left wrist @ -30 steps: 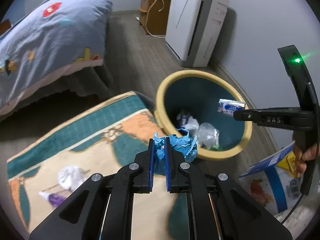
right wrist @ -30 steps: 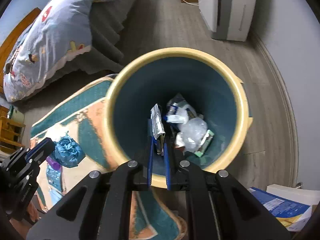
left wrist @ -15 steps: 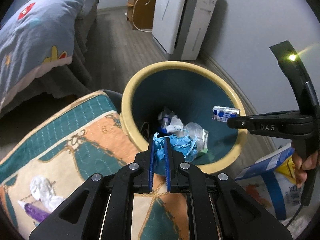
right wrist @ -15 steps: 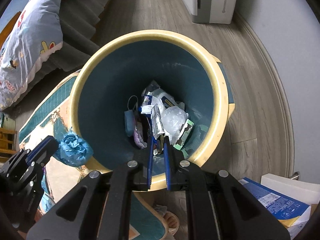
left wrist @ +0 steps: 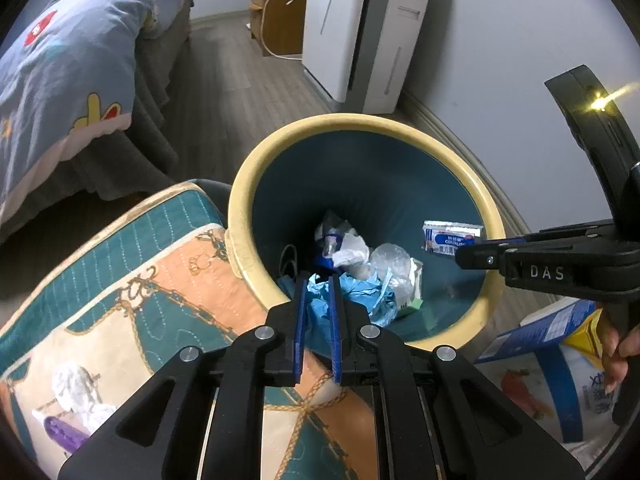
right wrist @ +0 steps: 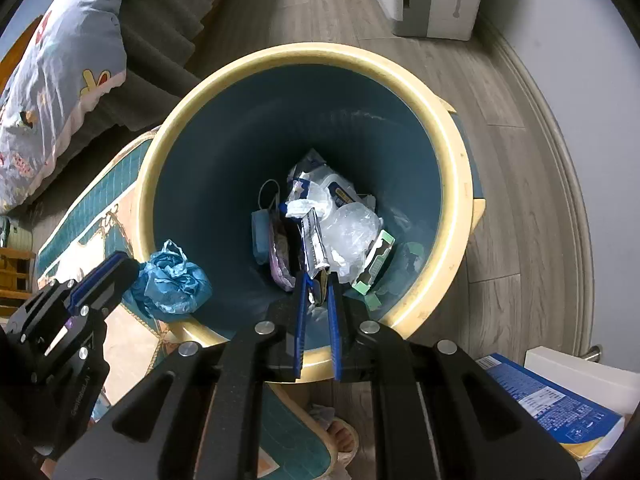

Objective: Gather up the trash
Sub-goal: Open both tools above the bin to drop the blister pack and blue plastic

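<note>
Both grippers are clamped on trash and poised over the bin. Nearly closed, the left gripper [left wrist: 318,280] pinches a crumpled blue plastic bag [right wrist: 172,282] between its blue pads; seen from the right wrist, the bag hangs at the near-left part of the bin's rim, partly over the opening and partly over the edge. The right gripper [right wrist: 318,280] is likewise almost shut, its pads holding a small flat wrapper [left wrist: 450,237] with white and blue print. From the left wrist the wrapper sticks out of the tips above the right side of the opening; from the right wrist it shows edge-on, pointing down into the bin.

The trash bin [right wrist: 452,184] is round, with a cream-yellow rim and a dark teal inside. At its bottom lie a clear crumpled plastic piece [right wrist: 352,226], a green and white carton [right wrist: 376,266], white wrappers and some darker bits that are hard to make out.

Just left of the bin a patterned rug [left wrist: 120,292] in teal, orange and cream covers the floor, its edge touching the bin's side. On the rug, well apart from the bin, sit a crumpled white tissue [left wrist: 76,390] and a purple object [left wrist: 64,432]. To the right of the bin a blue and white box [right wrist: 556,408] lies on the wooden floor, near the person's fingers [left wrist: 616,352] on the right gripper's handle. Farther off stand a bed with a blue quilt [left wrist: 60,64] and a white appliance [left wrist: 360,28] against the wall.
</note>
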